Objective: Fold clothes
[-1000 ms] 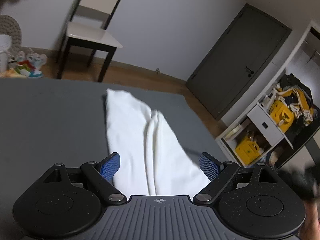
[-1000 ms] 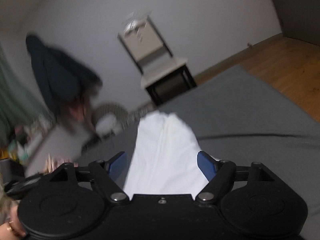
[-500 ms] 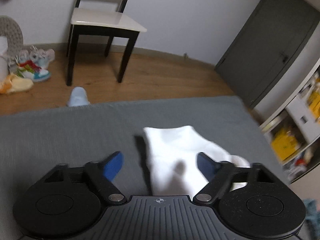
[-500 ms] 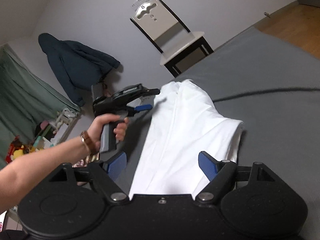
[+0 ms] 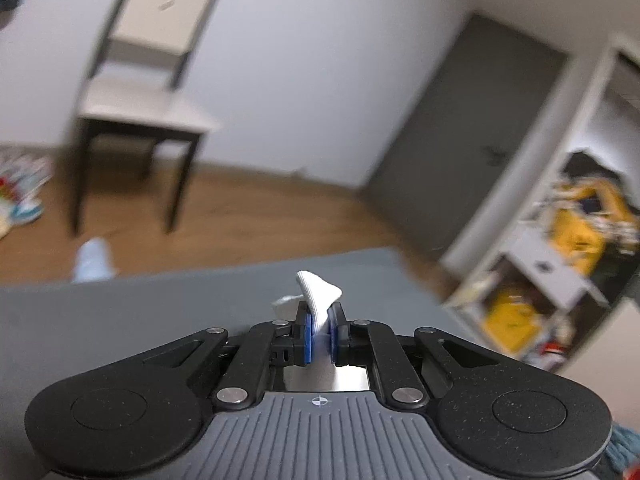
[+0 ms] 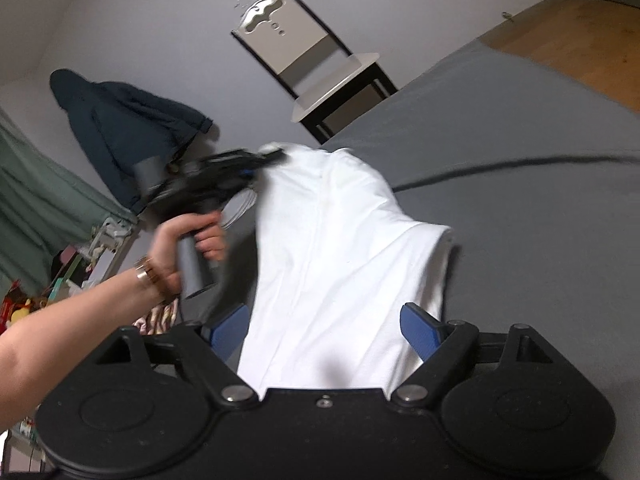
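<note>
Your left gripper (image 5: pixel 319 330) has its blue pads (image 5: pixel 307 330) pressed together on a far corner of the white garment (image 6: pixel 340 264); a small white tip stands up above the closed jaws. Your right gripper (image 6: pixel 326 330) has its jaws spread wide and holds nothing; it hangs over the near end of the cloth, which passes between its fingers. The garment itself lies long on the grey bed (image 6: pixel 520 208), already doubled along its length, with the far end raised where your left hand (image 6: pixel 188 248) grips the tool.

The pinch looks thin, I think only the edge is taken; if you pull fast toward yourself, the cloth may slip out of the pads and the fold will fall crooked. The near end is not held by anything; it can drag along the bed when you carry the far corner over, and then the edges will not meet. The left view is blurred, so I cannot tell how many layers you caught; if it is one only, the lower layer may stay behind.
</note>
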Tool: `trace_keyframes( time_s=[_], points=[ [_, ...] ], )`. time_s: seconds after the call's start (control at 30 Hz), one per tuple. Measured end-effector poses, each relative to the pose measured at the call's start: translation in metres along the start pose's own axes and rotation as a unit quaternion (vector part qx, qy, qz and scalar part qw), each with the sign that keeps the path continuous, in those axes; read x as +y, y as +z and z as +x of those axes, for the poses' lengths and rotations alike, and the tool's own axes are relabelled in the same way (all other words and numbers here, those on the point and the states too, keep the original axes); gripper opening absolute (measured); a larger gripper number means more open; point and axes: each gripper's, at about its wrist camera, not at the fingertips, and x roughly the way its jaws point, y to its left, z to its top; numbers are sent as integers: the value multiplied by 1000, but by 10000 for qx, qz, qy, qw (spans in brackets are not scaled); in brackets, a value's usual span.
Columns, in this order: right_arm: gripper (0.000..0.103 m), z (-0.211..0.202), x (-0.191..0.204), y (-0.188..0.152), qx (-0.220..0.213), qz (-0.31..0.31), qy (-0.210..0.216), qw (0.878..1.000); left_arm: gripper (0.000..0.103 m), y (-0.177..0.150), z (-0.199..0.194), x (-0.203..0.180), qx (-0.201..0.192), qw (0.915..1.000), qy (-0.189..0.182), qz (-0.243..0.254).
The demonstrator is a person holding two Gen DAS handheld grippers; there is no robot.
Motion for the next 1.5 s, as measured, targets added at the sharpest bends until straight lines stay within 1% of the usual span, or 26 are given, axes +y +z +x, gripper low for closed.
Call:
trace_keyframes(
  time_s=[0.1,0.23,0.3,0.37,0.43,0.53,0.63,0.67,0.7,0.73,0.77,0.8,0.87,0.9,0.93,1.03,1.13,1.2,1.23,1.27,1.3,1.33,1.37,1.4,1.43,1.5],
  points=[
    [82,-3,-9,2,-116,228,19,9997,8,0,-29,-24,-59,9976,-625,281],
    [82,-8,-26,4,-246,824,270,9959,8,-6,-71,-58,-61,9880,-1416,623],
    [82,-11,-35,4,-328,1139,359,9923,8,-11,-90,-75,-44,9829,-1625,861],
    [82,-13,-38,5,-409,1226,247,9913,8,-20,-101,-84,6,9833,-1521,995],
    [82,-13,-37,5,-457,1240,150,9911,9,-29,-102,-87,66,9879,-1120,1067],
    [82,-12,-33,5,-466,1183,94,9918,11,-34,-86,-80,443,9925,-349,1089],
    [83,-8,-31,4,-386,1106,97,9931,13,-34,-64,-67,663,9930,162,962],
    [83,-5,-31,3,-352,1069,79,9936,17,-34,-57,-68,701,9902,357,1151],
    [83,-3,-31,3,-317,1033,61,9941,28,-35,-49,-70,740,9867,551,1339],
    [83,-1,-31,2,-283,998,42,9946,36,-35,-42,-71,778,9824,745,1527],
    [83,2,-31,2,-252,983,21,9948,58,-36,-35,-74,798,9775,913,1727],
    [83,3,-32,2,-219,986,17,9949,77,-38,-31,-80,724,9725,961,1993],
    [83,7,-34,3,-159,1009,22,9948,95,-42,-22,-95,587,9628,1032,2426],
    [83,8,-35,2,-136,1026,34,9946,95,-43,-16,-102,574,9580,1060,2601],
    [83,8,-35,2,-114,1030,48,9946,95,-44,-10,-109,577,9528,1126,2759],
    [83,10,-35,0,-32,1019,91,9947,95,-42,20,-118,795,9350,1783,2961],
    [84,12,-33,-2,43,960,136,9953,95,-33,46,-108,1079,9393,1966,2598],
    [84,12,-32,-2,68,943,151,9954,94,-20,56,-96,1061,9549,1898,2021],
    [84,12,-32,-2,74,943,152,9954,91,-14,61,-89,1042,9621,1866,1697],
    [84,12,-32,-2,81,943,154,9954,72,-7,63,-77,984,9704,1849,1204],
    [84,12,-32,-2,87,944,155,9954,52,-1,64,-63,964,9762,1833,645],
    [85,13,-32,-2,93,944,157,9954,42,2,67,-49,1012,9789,1767,195],
    [85,13,-32,-2,99,944,158,9954,28,3,68,-36,1081,9796,1684,-171],
    [85,13,-32,-2,105,944,160,9953,23,3,67,-24,1132,9793,1603,-491],
    [85,13,-32,-2,112,945,161,9953,18,2,62,-18,1105,9800,1546,-585],
    [85,13,-32,-1,123,945,164,9953,12,2,51,-11,963,9829,1469,-550]
  ],
)
